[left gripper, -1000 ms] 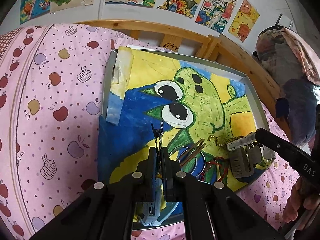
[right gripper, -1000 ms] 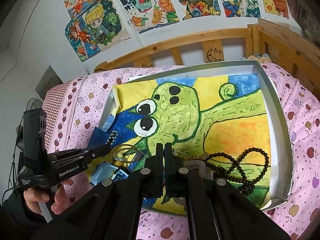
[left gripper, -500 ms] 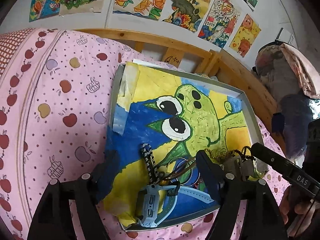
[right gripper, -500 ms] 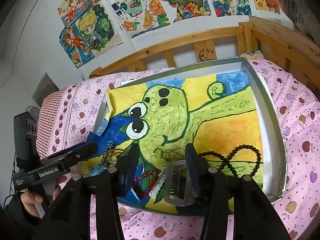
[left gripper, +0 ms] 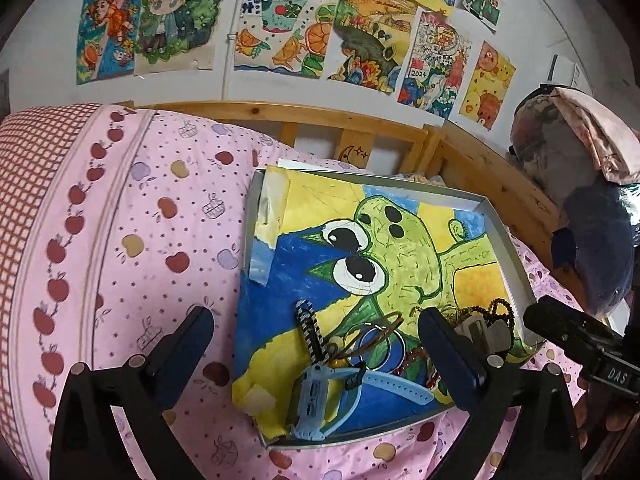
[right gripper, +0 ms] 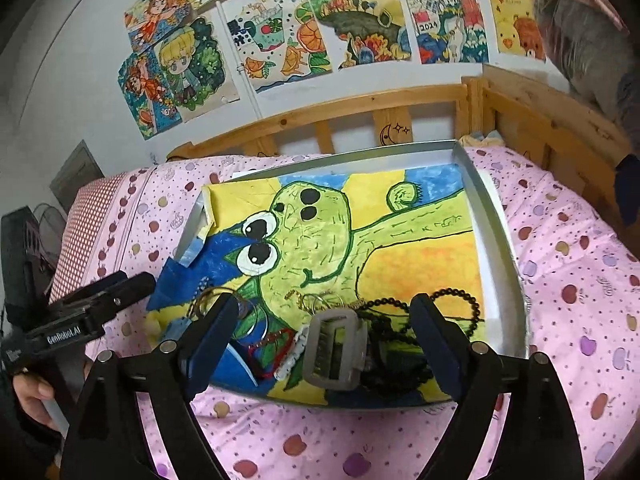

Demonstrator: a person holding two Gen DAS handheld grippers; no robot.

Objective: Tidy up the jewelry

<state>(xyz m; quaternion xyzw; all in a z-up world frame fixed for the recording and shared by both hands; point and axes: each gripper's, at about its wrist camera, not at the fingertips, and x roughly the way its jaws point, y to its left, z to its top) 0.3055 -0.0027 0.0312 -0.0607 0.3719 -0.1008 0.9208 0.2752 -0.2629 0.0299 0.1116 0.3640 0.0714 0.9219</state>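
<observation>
**Both tongs spread over a tangled heap**

Left wrist view: the left tongs (left gripper: 314,344) gape empty above the shallow grey metal tray (left gripper: 505,236) — a pale blue strap watch (left gripper: 316,404) lies at 6 o'clock, thin wire bangles (left gripper: 376,338) just beyond.

Right wrist view: the right tongs (right gripper: 324,320) stand wide, holding nothing, around the grey plastic claw clip (right gripper: 334,350); the black bead necklace (right gripper: 460,300) sits at 3 o'clock, touching it — closing could snag and drag the beads.

Left gripper (left gripper: 316,332) fingers (left gripper: 448,344) spread wide — watch (left gripper: 316,400) in tray (left gripper: 504,232).

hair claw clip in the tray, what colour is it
Grey hair claw clip, clearest in the right wrist view.
</observation>
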